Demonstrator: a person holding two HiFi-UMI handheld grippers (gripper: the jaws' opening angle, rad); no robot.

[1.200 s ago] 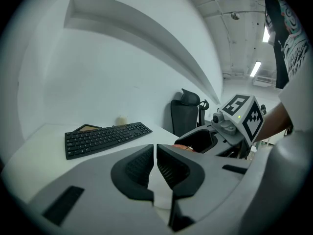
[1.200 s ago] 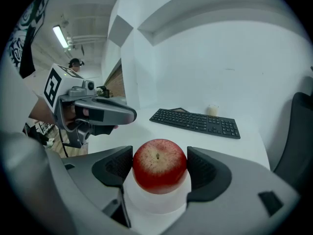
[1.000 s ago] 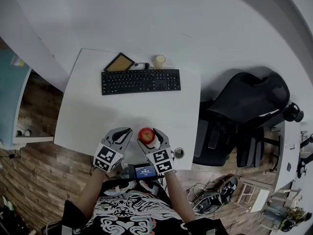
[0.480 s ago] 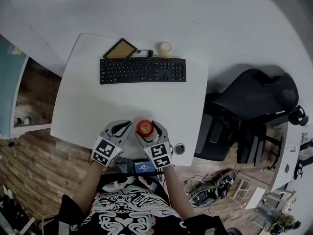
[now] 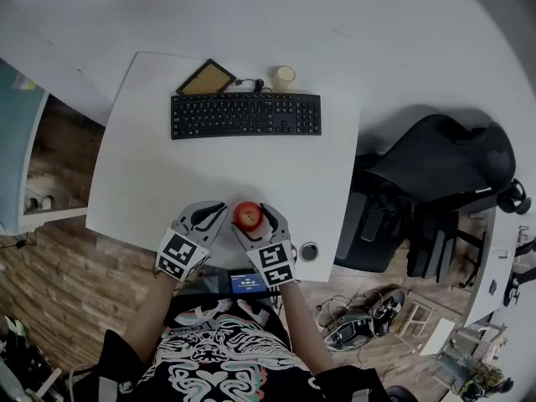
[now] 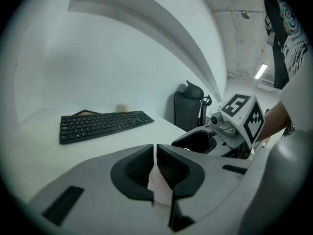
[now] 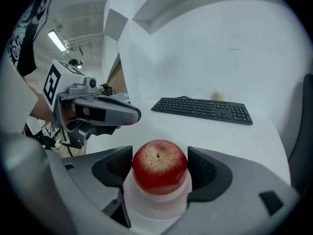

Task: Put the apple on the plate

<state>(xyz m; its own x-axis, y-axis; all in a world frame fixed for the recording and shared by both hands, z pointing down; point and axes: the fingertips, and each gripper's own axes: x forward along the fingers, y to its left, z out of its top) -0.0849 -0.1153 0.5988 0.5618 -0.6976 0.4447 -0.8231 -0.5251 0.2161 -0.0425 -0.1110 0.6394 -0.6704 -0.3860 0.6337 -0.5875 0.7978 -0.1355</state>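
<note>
A red apple sits between the jaws of my right gripper, near the white table's front edge. In the right gripper view both pads press the sides of the apple, so the right gripper is shut on it. Just to its left, my left gripper hangs over the table edge. Its jaws are shut with nothing between them. I see no plate in any view.
A black keyboard lies across the far side of the table, with a brown framed board and a pale cup behind it. A black office chair stands to the right. A small screen glows below the grippers.
The head view has shifted slightly, so the table sits a little higher in the picture. Both grippers stay side by side at the front edge, the right one still holding the apple.
</note>
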